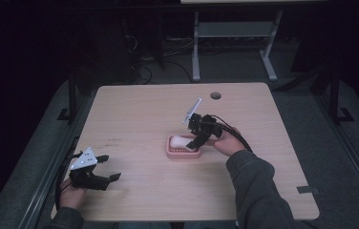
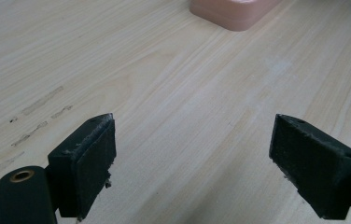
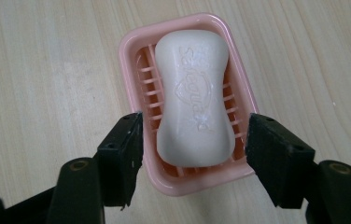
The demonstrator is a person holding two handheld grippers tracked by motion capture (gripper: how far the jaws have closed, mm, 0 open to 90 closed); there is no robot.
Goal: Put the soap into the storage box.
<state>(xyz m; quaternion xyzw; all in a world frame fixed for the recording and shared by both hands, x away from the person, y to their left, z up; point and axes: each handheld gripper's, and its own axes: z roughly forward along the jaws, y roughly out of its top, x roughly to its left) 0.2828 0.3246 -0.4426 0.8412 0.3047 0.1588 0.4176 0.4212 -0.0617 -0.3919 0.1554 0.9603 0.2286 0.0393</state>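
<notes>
High view, nearest edge first: the left gripper (image 1: 105, 168) rests low at the near left corner of the surface (image 1: 139, 191), held in a hand (image 1: 71, 195), its jaws spread wide with nothing between them. Left gripper view confirms this, with bare wood grain between the two black pads and a corner of the pink soap dish (image 2: 233, 13) far ahead at the top.

Farther in, toward the middle of the surface, the right gripper (image 1: 194, 143) hangs over the near right end of the dish (image 1: 182, 151), its jaws pointing down and to the left; a grey sleeve (image 1: 254, 186) leads back to the near edge. Its jaws stand apart, pinching nothing.

Right gripper view looks straight down on the white soap bar (image 3: 194, 98), which lies flat inside the dish (image 3: 127, 56), embossed face up. The bar's long axis runs along the long axis of the dish, pointing away from the gripper, slightly tilted toward the upper right of that view. Its waisted middle lies about halfway along. Both pads (image 3: 127, 149) flank the near end of the dish from outside its long rims, clear of the soap.

Beyond the dish, a round dark hole (image 1: 215, 95) sits near the far edge.
</notes>
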